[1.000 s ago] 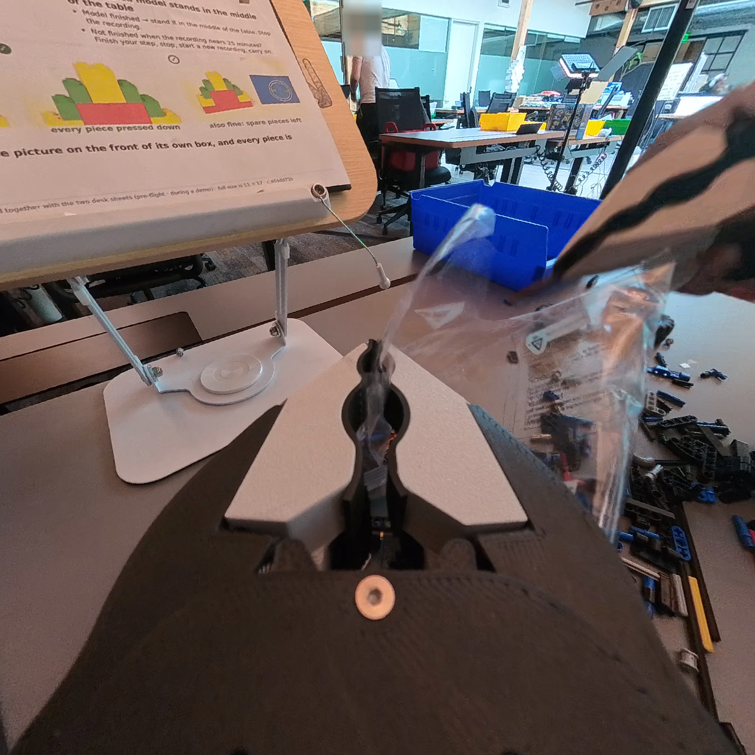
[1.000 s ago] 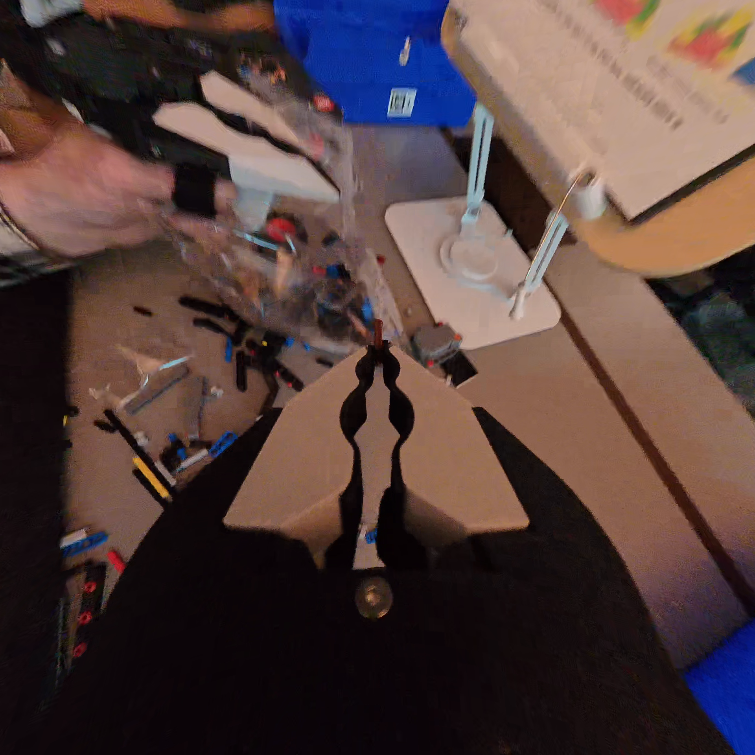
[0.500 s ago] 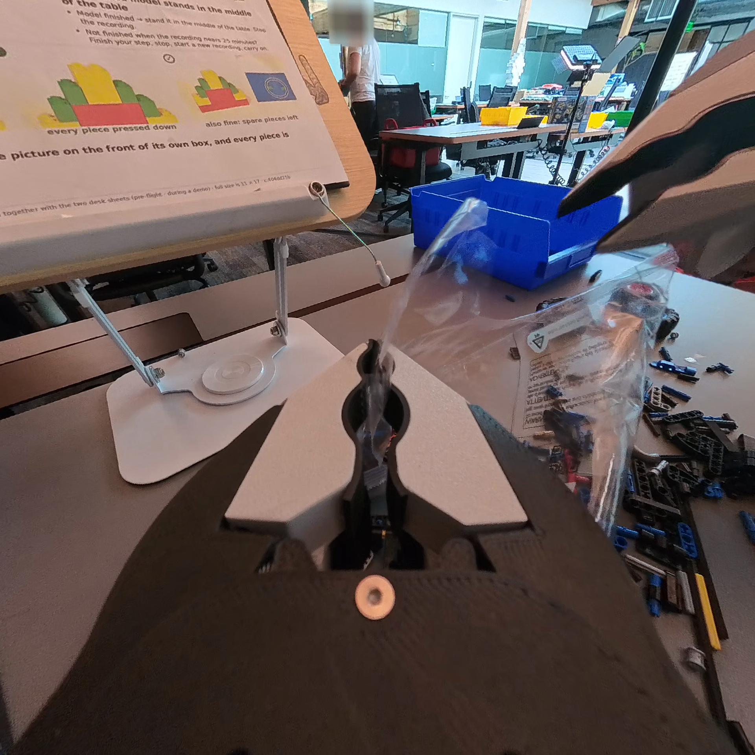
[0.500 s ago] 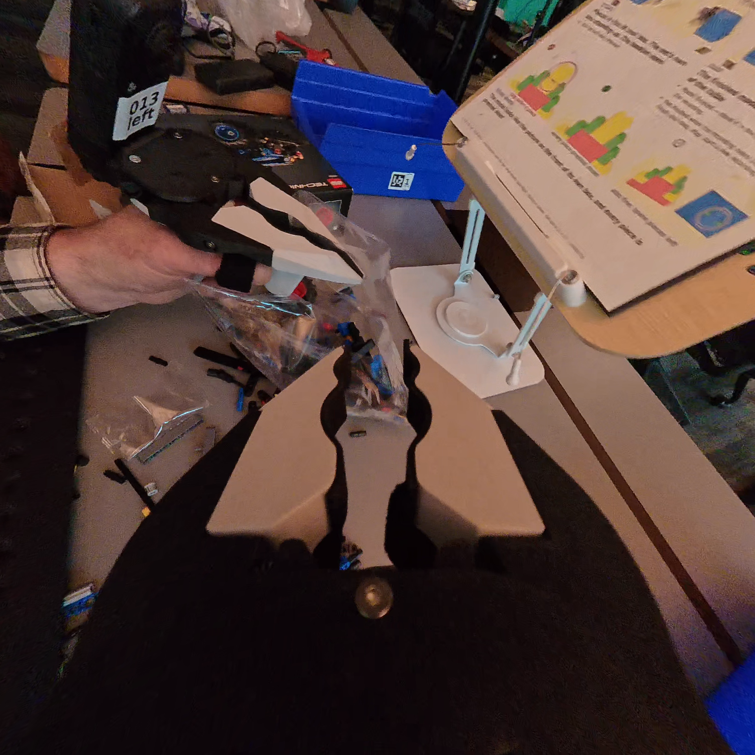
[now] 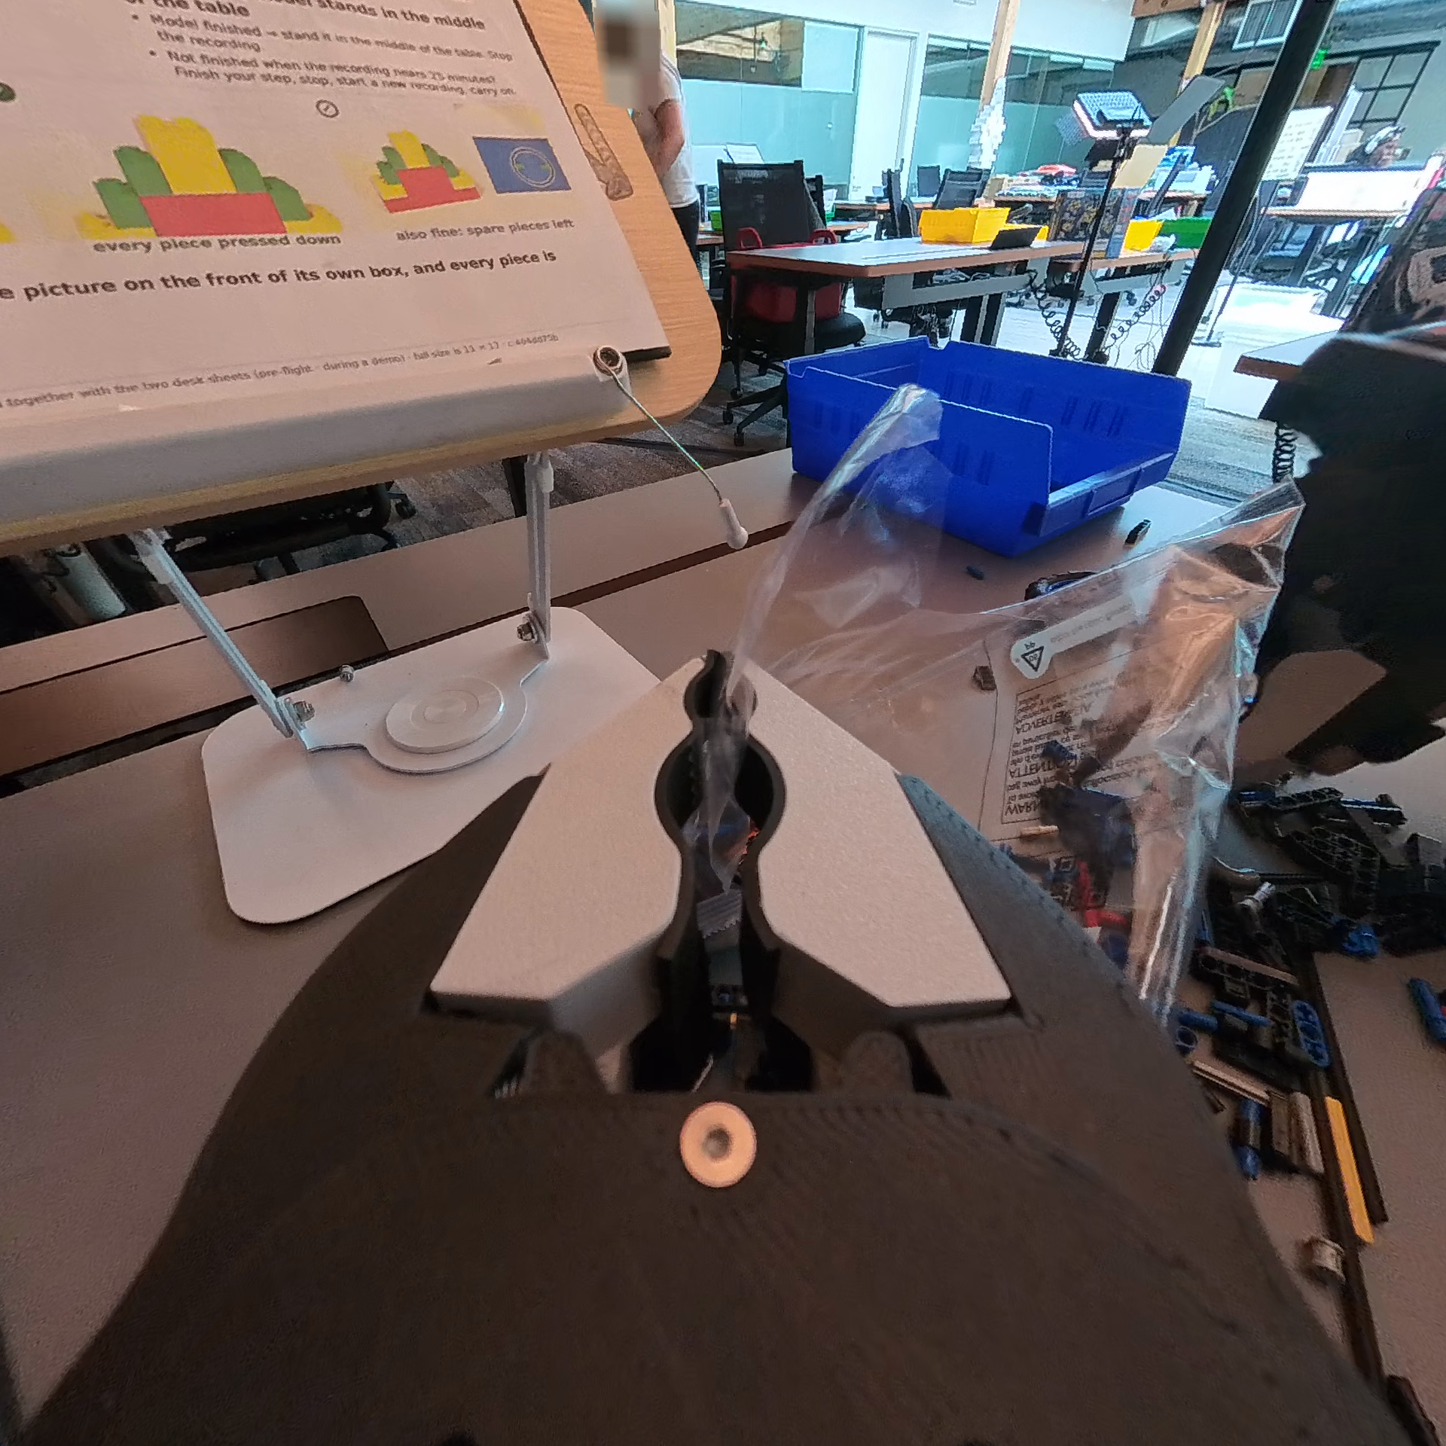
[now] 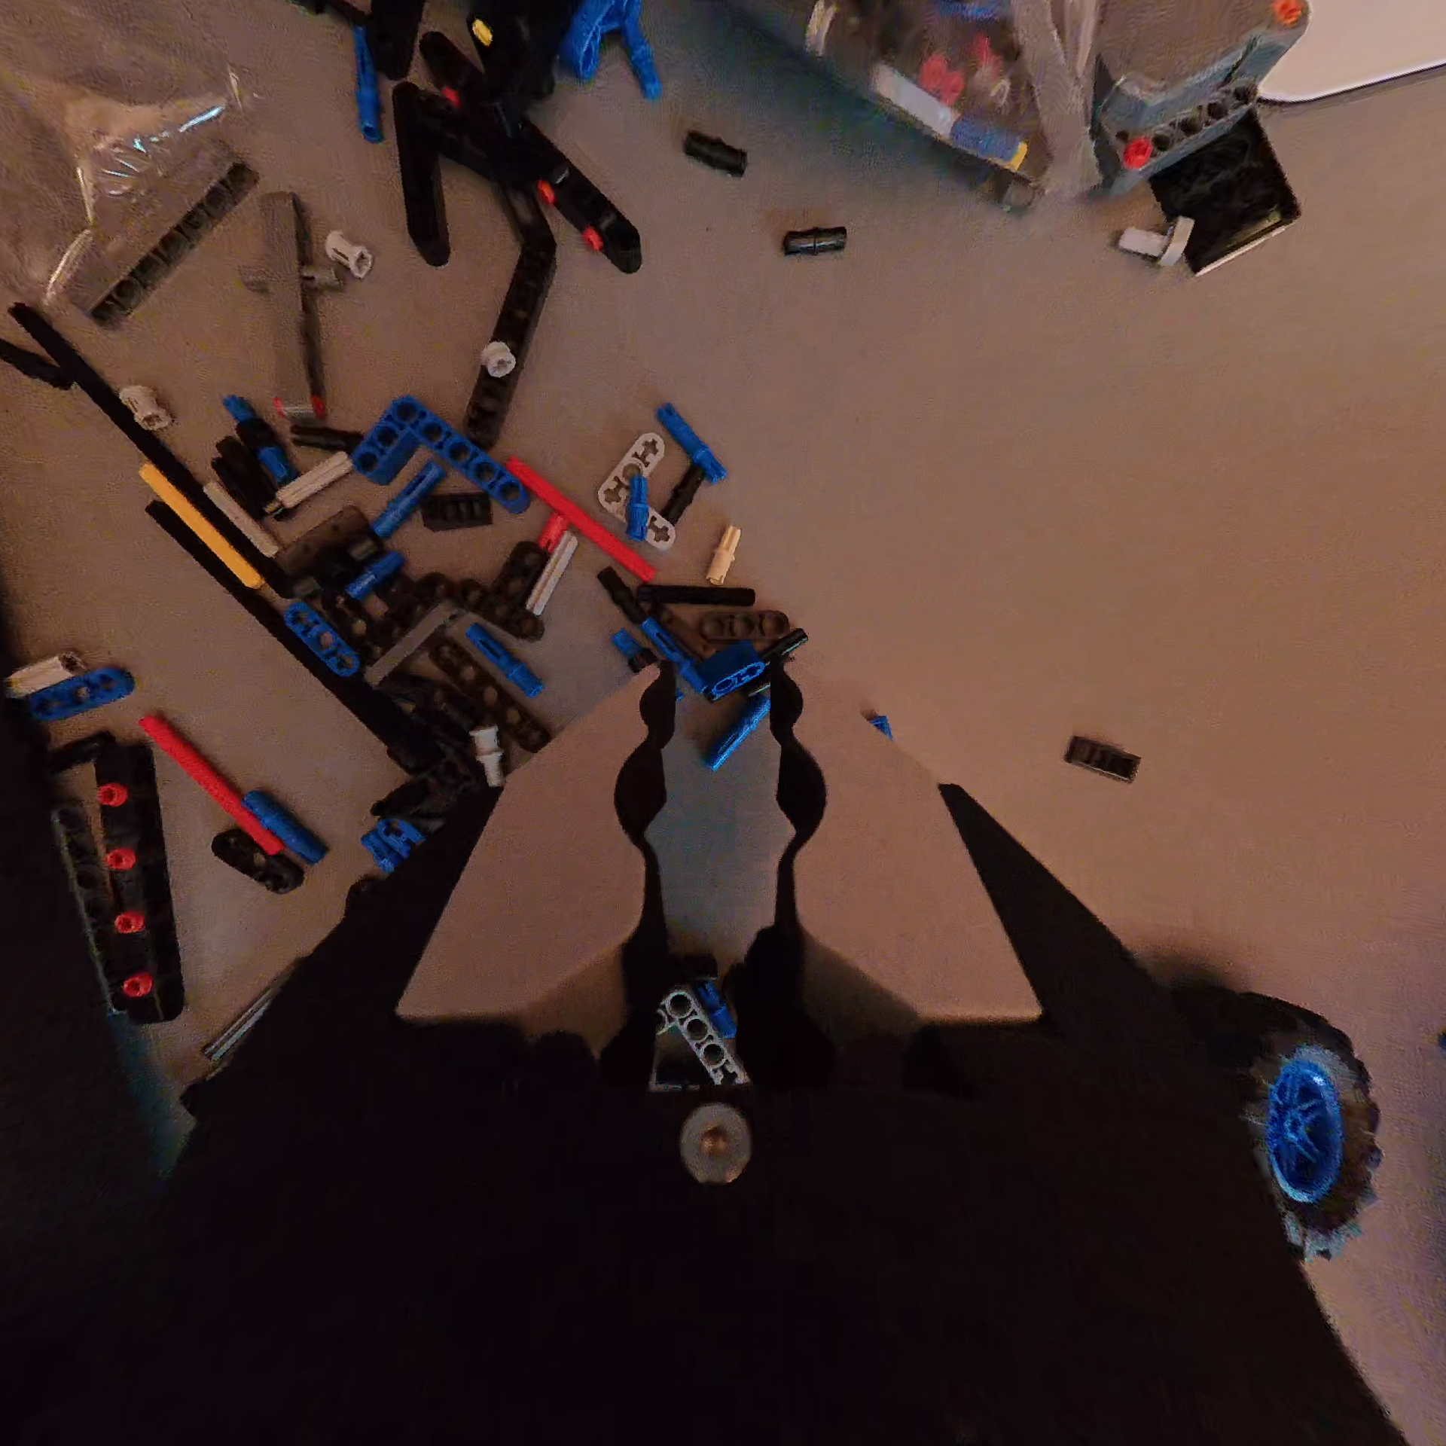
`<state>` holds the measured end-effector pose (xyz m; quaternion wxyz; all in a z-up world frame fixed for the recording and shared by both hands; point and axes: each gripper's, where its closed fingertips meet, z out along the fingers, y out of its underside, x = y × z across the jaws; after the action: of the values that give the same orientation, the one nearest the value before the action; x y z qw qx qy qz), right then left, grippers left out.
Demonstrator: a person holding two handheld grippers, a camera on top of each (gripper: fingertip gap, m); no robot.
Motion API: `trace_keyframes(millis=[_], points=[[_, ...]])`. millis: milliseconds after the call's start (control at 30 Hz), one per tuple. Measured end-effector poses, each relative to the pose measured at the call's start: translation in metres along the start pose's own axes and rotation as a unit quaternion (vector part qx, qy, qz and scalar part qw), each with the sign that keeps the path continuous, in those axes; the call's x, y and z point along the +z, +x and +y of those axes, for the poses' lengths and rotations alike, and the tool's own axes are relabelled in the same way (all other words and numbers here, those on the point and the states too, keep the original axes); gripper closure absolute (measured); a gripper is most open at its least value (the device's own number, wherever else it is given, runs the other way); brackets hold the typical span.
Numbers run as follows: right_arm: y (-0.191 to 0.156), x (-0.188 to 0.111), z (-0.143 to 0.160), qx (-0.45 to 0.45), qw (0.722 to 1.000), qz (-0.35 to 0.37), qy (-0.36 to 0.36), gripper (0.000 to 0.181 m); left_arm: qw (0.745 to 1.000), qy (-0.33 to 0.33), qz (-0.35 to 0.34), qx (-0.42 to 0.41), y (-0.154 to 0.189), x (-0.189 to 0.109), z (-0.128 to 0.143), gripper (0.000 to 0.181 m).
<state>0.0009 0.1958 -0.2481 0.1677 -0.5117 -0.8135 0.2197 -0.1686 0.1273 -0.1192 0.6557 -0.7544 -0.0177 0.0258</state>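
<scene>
Left gripper point(image 5: 724, 688) pinches one plastic bag point(image 5: 1095, 704); right gripper point(image 6: 724, 688) gapes over scattered pieces point(image 6: 438, 548).

Left wrist view: camera sits behind the left tongs point(image 5: 724, 681), low over the bench point(image 5: 117, 978), facing level and forward past a document stand point(image 5: 368, 782) and a blue bin point(image 5: 1017, 454) into the room.

Right wrist view: camera sits behind the right tongs point(image 6: 724, 688), close above the bench point(image 6: 1095, 508), facing steeply down onto loose building pieces point(image 6: 438, 469).

Shared area: the clear plastic bag point(image 5: 1095, 704) point(image 6: 962, 86) and the scattered pieces point(image 5: 1314, 845).
</scene>
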Motion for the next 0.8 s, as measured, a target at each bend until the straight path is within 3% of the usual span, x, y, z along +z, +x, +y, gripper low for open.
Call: trace_keyframes(millis=[333, 400, 633, 800], points=[[-0.001, 0.006, -0.001, 0.012, 1.0, -0.017, 0.015, 0.169, 1.0, 0.002, 0.003, 0.0, 0.002, 0.0, -0.001, 0.181], [-0.003, 0.001, -0.008, 0.01, 0.999, -0.025, 0.036, 0.181, 1.0, 0.002, 0.003, -0.001, 0.001, 0.0, -0.002, 0.181], [-0.006, -0.027, -0.031, 0.008, 0.995, -0.02, 0.092, 0.181, 1.0, 0.003, 0.004, -0.002, 0.002, 0.0, -0.002, 0.181], [-0.007, -0.004, -0.025, -0.005, 0.999, -0.009, 0.044, 0.139, 1.0, 0.002, 0.004, -0.002, 0.002, 0.0, -0.002, 0.181]])
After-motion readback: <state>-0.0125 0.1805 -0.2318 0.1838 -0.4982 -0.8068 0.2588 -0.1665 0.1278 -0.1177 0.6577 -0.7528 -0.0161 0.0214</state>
